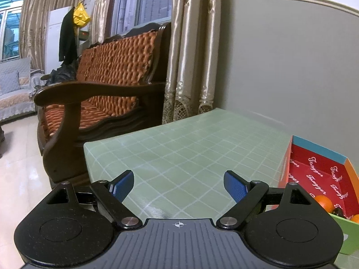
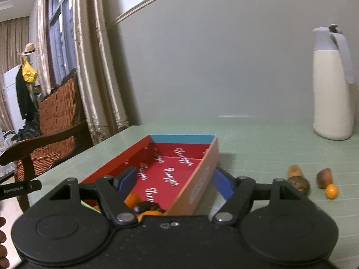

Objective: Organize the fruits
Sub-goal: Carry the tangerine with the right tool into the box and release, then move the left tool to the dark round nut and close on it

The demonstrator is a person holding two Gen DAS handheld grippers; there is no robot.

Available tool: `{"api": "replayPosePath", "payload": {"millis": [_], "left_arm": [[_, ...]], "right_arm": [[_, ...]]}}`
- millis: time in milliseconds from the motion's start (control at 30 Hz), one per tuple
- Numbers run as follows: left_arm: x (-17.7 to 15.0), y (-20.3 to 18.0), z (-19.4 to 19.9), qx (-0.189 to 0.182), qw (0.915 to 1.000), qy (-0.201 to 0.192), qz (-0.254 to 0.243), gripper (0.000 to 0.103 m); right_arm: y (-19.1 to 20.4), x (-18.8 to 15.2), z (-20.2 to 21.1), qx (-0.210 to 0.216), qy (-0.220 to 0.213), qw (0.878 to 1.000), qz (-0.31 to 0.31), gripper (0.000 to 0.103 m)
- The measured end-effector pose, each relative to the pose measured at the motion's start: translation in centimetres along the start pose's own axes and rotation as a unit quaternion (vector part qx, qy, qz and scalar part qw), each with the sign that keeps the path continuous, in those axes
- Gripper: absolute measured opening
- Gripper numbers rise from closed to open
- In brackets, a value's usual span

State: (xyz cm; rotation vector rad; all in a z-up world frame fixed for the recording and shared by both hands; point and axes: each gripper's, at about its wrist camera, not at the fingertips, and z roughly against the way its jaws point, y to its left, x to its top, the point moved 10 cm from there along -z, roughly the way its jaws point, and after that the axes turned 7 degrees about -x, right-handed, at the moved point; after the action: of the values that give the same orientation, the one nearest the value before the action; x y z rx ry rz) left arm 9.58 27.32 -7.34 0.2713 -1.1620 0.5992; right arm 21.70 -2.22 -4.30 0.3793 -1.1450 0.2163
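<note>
The small round orange citrus fruit [image 2: 331, 191] lies loose on the pale green gridded tabletop [image 2: 258, 148], well off to the right of the right gripper [image 2: 177, 185], touching a brown stubby fruit [image 2: 324, 177]; it looks light, firm and smooth-skinned, apt to roll, so I would take it across its widest part with gentle pressure; just left of it sit a dark wrinkled round fruit [image 2: 299, 184] and a tan oval one [image 2: 295, 170], probably brittle-shelled and best pinched lightly at the middle; the right gripper's blue-padded jaws stand spread and empty, straddling the near right wall of the red-lined cardboard box [image 2: 202, 168], with oranges and dark fruit already inside near its left finger; the left gripper [image 1: 178, 187] is wide apart over bare tabletop, the box [image 1: 318, 163] to its right; a cream jug [image 2: 332, 89] stands far right.
</note>
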Motion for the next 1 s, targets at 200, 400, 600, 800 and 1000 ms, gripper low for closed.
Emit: {"api": "replayPosePath", "payload": {"millis": [200,400,600,800,1000], "left_arm": [[-0.1,-1.8,0.5,-0.012,0.9998,-0.005,-0.013,0.087],[-0.3,-5.2,1.2,-0.048,0.9982,-0.017,-0.030,0.087],[-0.7,-11.4,2.8,-0.114,0.9906,-0.035,-0.067,0.087],[-1.9,-18.8,5.1,-0.195,0.9729,-0.043,-0.116,0.087],[-3.4,-25.4,6.6,-0.263,0.9514,-0.027,-0.158,0.087]], "right_arm": [[-2.5,-0.3,0.2,-0.039,0.010,0.999,-0.014,0.081],[-6.1,0.0,1.4,-0.108,0.000,0.994,-0.008,0.089],[-11.1,0.0,3.0,-0.178,-0.009,0.984,-0.020,0.093],[-16.3,-0.9,4.8,-0.240,-0.003,0.970,-0.039,0.093],[-20.6,-1.9,7.0,-0.287,-0.004,0.956,-0.064,0.099]]}}
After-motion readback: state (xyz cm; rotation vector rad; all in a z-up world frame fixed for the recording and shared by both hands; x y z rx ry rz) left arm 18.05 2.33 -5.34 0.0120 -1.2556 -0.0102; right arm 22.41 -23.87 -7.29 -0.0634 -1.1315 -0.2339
